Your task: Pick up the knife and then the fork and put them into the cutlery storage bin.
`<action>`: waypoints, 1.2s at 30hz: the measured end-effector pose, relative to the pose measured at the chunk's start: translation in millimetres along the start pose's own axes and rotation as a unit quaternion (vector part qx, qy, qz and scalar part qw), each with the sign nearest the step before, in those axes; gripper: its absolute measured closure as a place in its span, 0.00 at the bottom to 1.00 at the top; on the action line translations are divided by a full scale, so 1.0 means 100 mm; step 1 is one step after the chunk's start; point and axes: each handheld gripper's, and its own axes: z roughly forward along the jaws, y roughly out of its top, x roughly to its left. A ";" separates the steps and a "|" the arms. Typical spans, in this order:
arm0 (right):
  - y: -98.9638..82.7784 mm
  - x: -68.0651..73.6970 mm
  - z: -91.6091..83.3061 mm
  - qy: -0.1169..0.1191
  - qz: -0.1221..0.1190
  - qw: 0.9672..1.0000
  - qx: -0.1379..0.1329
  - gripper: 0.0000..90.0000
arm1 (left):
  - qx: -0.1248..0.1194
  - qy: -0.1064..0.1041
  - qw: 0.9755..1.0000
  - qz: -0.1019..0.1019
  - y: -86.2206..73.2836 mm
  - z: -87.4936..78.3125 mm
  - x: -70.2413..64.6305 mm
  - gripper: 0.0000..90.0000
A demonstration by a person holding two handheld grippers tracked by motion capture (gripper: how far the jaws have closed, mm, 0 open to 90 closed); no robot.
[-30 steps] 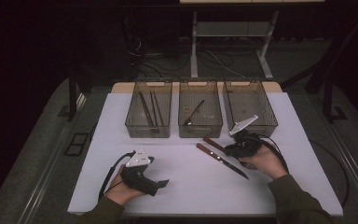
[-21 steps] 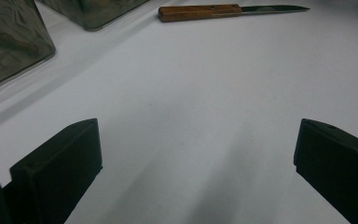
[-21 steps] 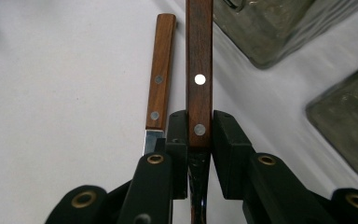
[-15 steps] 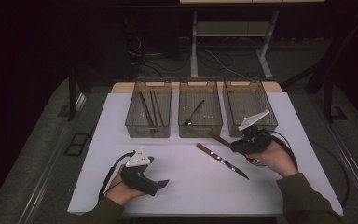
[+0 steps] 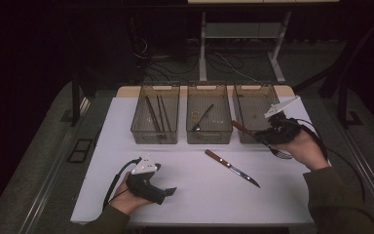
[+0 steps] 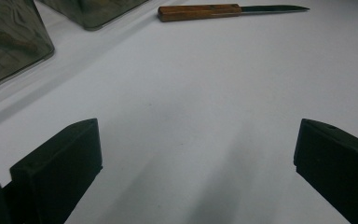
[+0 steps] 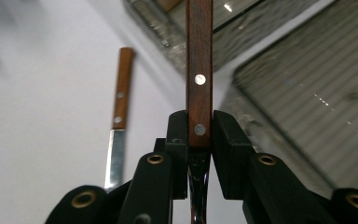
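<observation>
We see cables (image 5: pixel 148 52) lying on the floor beyond the white table (image 5: pixel 195 195), and pale desk legs (image 5: pixel 203 48) standing behind it too.

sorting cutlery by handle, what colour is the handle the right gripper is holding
Reddish-brown wood with silver rivets: the handle shows best in the right gripper view, clamped in the right gripper.

Our left gripper (image 5: pixel 168 191) resting low at the near left, jaws spread wide, our right gripper (image 5: pixel 260 138) raised at the far right, jaws clamped tight, our right hand (image 5: pixel 306 148) behind it
</observation>
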 end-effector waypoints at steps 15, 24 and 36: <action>0.31 -0.57 -0.07 -0.034 0.037 0.999 0.001 0.85 | -0.001 -0.001 1.000 -0.001 0.00 -0.01 0.01 0.00; 0.42 -0.92 0.06 -0.045 0.059 0.997 0.006 0.85 | -0.002 -0.002 1.000 -0.005 -0.01 -0.03 0.03 0.00; 0.35 -1.17 0.48 -0.050 0.065 0.996 0.028 0.85 | -0.003 -0.005 1.000 -0.008 -0.02 -0.03 0.04 0.00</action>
